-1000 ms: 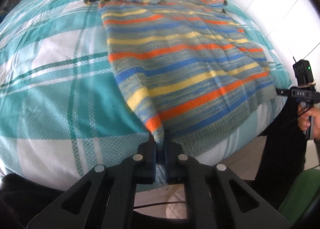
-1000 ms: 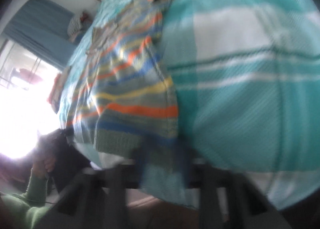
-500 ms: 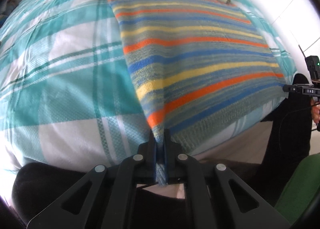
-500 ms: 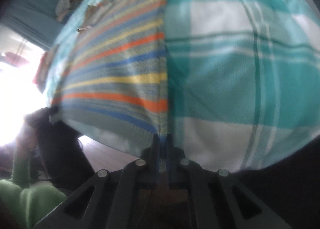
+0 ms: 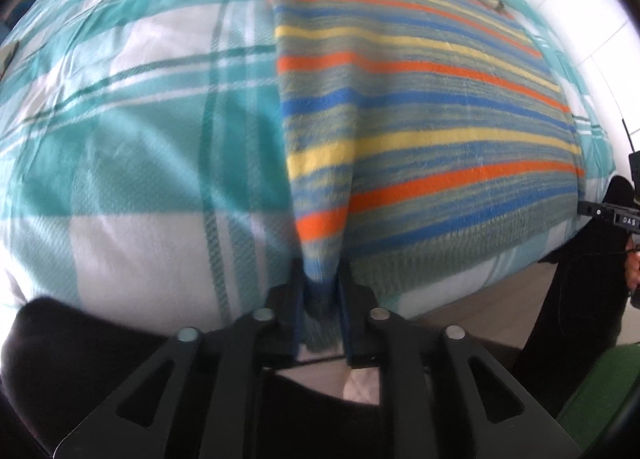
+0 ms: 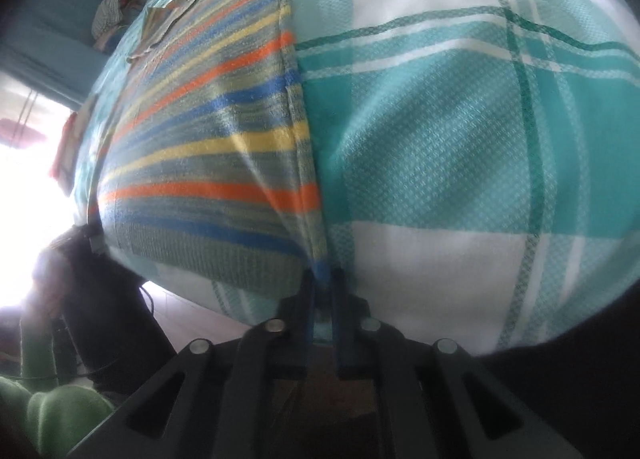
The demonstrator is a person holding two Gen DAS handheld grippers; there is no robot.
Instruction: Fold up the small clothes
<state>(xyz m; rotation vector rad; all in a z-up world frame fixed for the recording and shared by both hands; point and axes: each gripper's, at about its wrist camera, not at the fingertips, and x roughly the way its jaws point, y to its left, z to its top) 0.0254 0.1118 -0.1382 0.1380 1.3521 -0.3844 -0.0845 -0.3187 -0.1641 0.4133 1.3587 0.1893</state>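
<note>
On bed (image 5: pixel 120 163), striped sweater (image 5: pixel 420 99) spread flat, hem at near edge. Left tongs (image 5: pixel 322 299) just been opening, hem corner between jaws. Right tongs (image 6: pixel 322 299) just been opening, other corner pinched. Right tongs' label partly reads "DAS".

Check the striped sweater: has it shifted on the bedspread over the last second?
Yes. The striped sweater has been drawn flat and toward the near edge of the checked bedspread; its earlier wrinkles are gone.
</note>
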